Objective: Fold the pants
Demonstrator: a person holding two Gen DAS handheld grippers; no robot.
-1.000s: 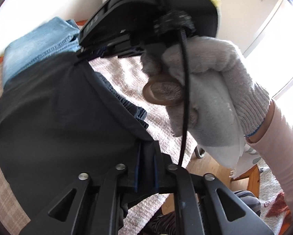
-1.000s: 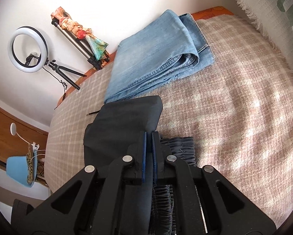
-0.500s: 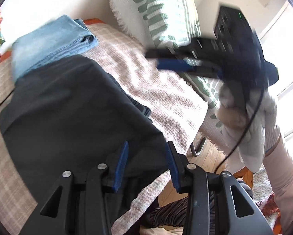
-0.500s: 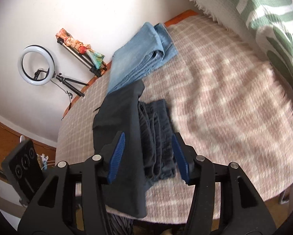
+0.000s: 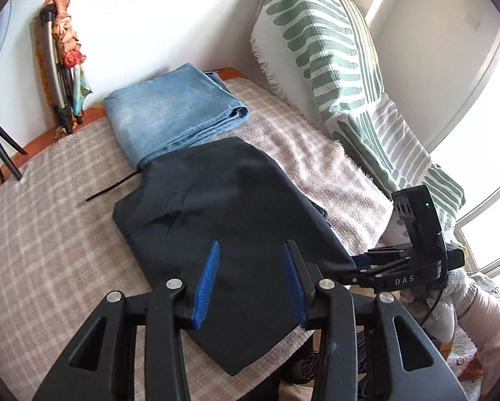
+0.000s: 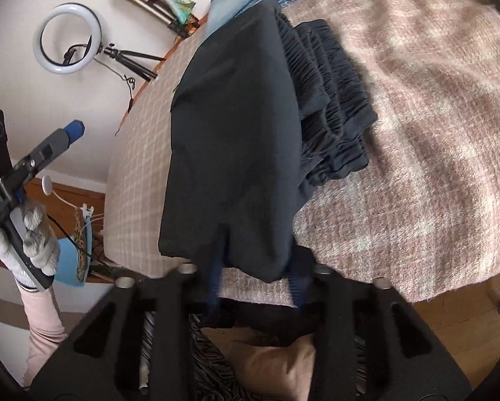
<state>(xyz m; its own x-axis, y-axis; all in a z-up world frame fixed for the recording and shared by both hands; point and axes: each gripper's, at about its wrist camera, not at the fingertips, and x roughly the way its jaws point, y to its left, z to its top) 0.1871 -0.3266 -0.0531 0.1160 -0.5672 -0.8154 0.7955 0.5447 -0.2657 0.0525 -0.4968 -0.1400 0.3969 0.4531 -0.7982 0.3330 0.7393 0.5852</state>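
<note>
The dark navy pants [image 5: 229, 224] lie folded on the plaid blanket [image 5: 49, 234], the top layer smooth, the gathered waistband [image 6: 330, 100] showing at their right side in the right wrist view [image 6: 233, 140]. My left gripper [image 5: 250, 284] is open and empty, above the pants' near end. My right gripper [image 6: 256, 284] is open and empty, blurred, at the near edge of the pants. It also shows in the left wrist view [image 5: 367, 264] at the right, beside the bed edge.
Folded light blue jeans [image 5: 173, 113] lie at the far end of the blanket, touching the dark pants. A green striped cushion [image 5: 333, 67] stands at the right. A ring light on a tripod [image 6: 69, 40] stands by the wall. A thin black strap [image 5: 112, 188] lies left of the pants.
Both grippers opened and let go of the dark pants, then drew back toward the near edge. The pants now lie flat, folded over the waistband.
</note>
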